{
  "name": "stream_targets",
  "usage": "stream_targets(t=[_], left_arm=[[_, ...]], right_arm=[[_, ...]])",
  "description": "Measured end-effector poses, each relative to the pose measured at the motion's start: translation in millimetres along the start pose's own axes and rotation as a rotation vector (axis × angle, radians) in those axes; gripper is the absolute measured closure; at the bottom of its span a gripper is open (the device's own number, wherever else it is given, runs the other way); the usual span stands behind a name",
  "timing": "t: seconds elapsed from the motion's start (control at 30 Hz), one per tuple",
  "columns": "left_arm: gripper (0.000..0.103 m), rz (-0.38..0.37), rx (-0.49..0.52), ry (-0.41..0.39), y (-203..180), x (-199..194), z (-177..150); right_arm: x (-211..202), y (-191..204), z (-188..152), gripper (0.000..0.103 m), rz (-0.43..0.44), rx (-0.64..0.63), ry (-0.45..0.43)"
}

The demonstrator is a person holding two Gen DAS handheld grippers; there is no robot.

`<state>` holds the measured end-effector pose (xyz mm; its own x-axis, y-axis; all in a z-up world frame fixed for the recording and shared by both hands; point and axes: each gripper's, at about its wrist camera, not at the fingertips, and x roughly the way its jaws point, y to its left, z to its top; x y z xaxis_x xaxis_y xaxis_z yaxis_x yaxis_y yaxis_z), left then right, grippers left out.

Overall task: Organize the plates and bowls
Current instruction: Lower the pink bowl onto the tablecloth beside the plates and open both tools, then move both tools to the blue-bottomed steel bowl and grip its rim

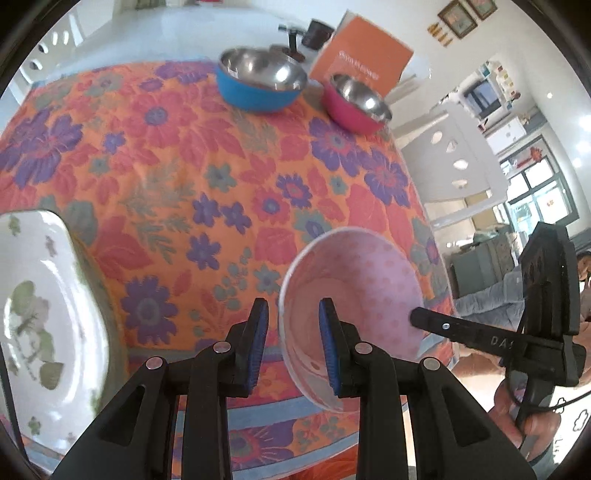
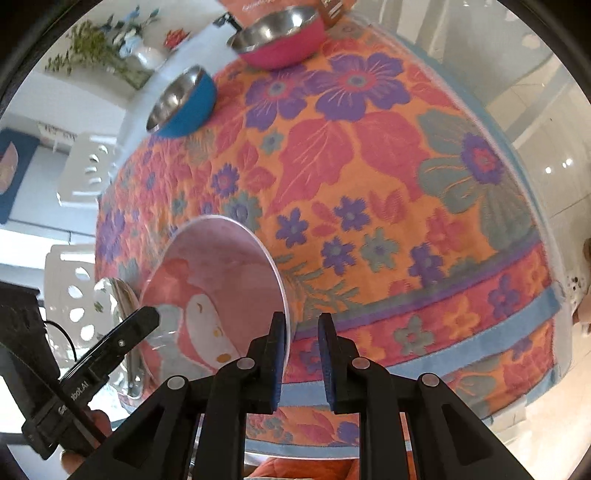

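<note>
Left wrist view is showing the pink bowl (image 1: 369, 273) hanging tilted at lower right over the tablecloth's (image 1: 221, 166) near edge, its rim sitting between the left gripper's (image 1: 293, 308) narrow fingers, contact unclear, the right gripper (image 2: 301, 319) clamping its far wall, open cloth stretching up to the blue bowl (image 1: 258, 92).

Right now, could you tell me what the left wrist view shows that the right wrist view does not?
Only the left wrist view: framed pictures on the wall and a window. Only the right wrist view: a vase of flowers. Both: the blue bowl, the magenta bowl, the pale pink bowl and the floral cloth.
</note>
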<state>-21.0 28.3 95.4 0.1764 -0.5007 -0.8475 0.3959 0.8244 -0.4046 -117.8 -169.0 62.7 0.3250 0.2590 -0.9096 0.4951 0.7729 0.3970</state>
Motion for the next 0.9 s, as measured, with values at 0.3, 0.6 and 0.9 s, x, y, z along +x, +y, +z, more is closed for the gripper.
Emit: stream_targets(t=[0.3, 0.6, 0.9], left_arm=[[0.079, -0.046, 0.07, -0.206, -12, -85, 21], [0.054, -0.058, 0.153, -0.565, -18, -210, 73], [0.035, -0.107, 0.118, -0.529, 5, -181, 152]], right_arm=[[-72, 30, -1, 0.086, 0.045, -0.048, -0.136], [-160, 103, 16, 0.05, 0.081, -0.217, -0.412], [-137, 144, 96, 0.046, 0.108, -0.268, -0.388]])
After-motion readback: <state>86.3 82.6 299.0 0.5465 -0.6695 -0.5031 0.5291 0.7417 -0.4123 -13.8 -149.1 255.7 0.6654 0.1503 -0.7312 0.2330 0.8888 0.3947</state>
